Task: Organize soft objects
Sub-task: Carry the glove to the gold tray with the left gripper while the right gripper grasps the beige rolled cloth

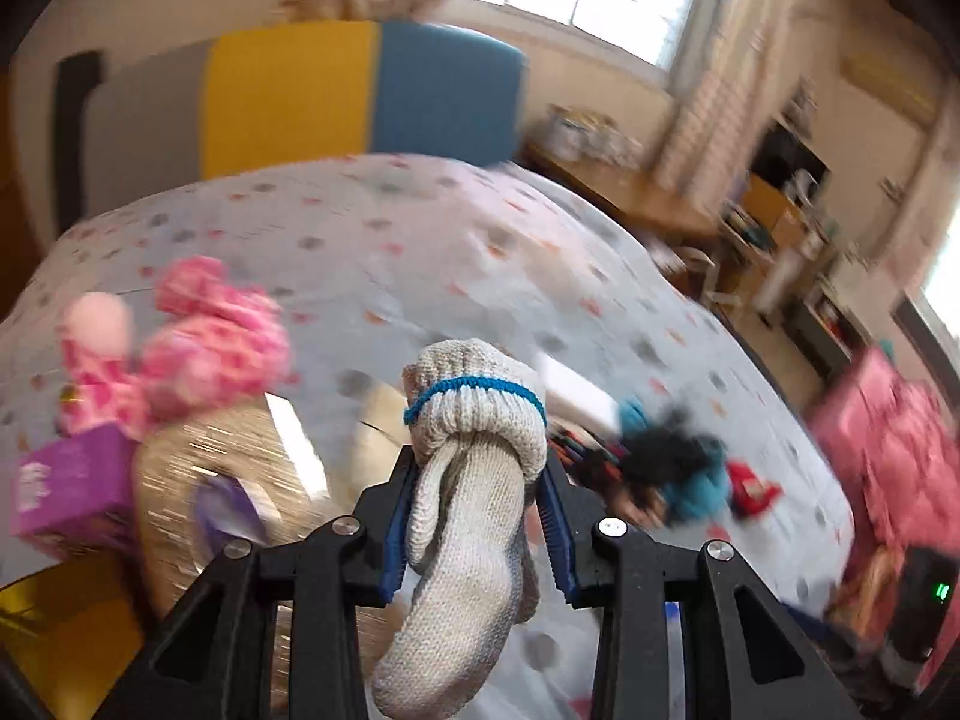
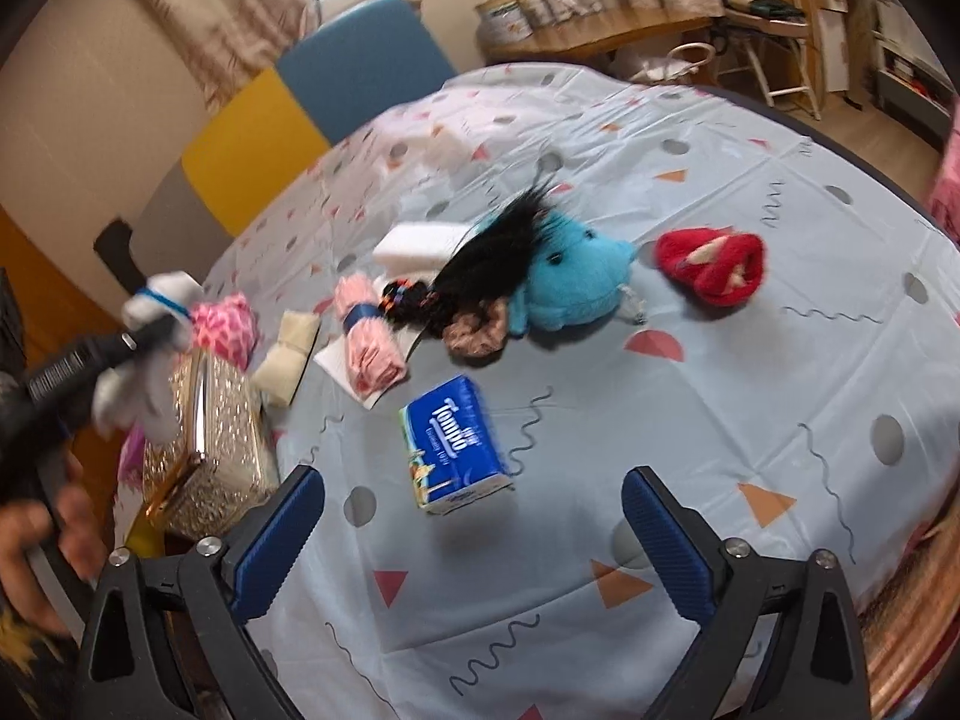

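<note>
My left gripper (image 1: 477, 516) is shut on a rolled grey knit glove (image 1: 468, 480) with a blue cuff band, held above the glittery gold box (image 1: 228, 480); the right wrist view shows it too (image 2: 150, 324). My right gripper (image 2: 474, 531) is open and empty, hovering over the patterned sheet just before a blue tissue pack (image 2: 453, 441). On the sheet lie a blue plush (image 2: 570, 276) with black hair, a red slipper (image 2: 714, 264), a brown scrunchie (image 2: 474, 330), a rolled pink cloth (image 2: 369, 330), a cream cloth (image 2: 291, 354) and a white sponge (image 2: 414, 246).
A pink patterned soft item (image 1: 204, 336) sits on the gold box (image 2: 222, 432) at the left edge, next to a purple box (image 1: 66, 486). A grey, yellow and blue headboard (image 1: 336, 96) stands behind. A wooden desk (image 2: 600, 30) and chair are at the far right.
</note>
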A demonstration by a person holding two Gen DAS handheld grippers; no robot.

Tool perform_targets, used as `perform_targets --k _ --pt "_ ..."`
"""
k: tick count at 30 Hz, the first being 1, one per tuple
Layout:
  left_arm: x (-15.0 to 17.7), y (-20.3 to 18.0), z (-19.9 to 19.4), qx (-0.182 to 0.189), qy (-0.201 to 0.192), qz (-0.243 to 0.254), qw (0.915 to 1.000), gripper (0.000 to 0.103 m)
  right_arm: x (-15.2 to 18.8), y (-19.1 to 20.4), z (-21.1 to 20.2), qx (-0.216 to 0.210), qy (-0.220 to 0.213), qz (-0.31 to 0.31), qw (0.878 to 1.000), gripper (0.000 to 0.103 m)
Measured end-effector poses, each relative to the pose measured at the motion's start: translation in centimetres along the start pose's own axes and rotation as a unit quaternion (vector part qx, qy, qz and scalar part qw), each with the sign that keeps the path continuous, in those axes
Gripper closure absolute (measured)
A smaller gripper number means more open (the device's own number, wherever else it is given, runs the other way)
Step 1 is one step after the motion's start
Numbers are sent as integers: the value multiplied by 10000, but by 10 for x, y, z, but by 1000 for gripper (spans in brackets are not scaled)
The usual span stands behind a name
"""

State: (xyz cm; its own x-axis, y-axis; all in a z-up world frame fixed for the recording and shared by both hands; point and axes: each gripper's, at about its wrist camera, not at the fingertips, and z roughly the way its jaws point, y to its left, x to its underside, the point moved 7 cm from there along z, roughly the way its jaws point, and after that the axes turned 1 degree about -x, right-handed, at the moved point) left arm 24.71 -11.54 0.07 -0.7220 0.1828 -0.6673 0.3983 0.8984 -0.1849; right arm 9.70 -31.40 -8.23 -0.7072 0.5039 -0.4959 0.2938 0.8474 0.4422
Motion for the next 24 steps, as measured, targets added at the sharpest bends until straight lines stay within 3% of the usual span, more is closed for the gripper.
perform_targets --k 6,14,24 --pt "-26 86 -25 -651 -411 -651 9949 65 -9 39 25 -157 339 -552 9978 32" --pt "5 146 -52 -950 -506 -989 9893 65 -38 109 77 -703 744 -1010 9896 54" --pt "46 193 -91 -1076 -599 -1486 9812 65 -73 165 178 -955 1298 -856 9832 54"
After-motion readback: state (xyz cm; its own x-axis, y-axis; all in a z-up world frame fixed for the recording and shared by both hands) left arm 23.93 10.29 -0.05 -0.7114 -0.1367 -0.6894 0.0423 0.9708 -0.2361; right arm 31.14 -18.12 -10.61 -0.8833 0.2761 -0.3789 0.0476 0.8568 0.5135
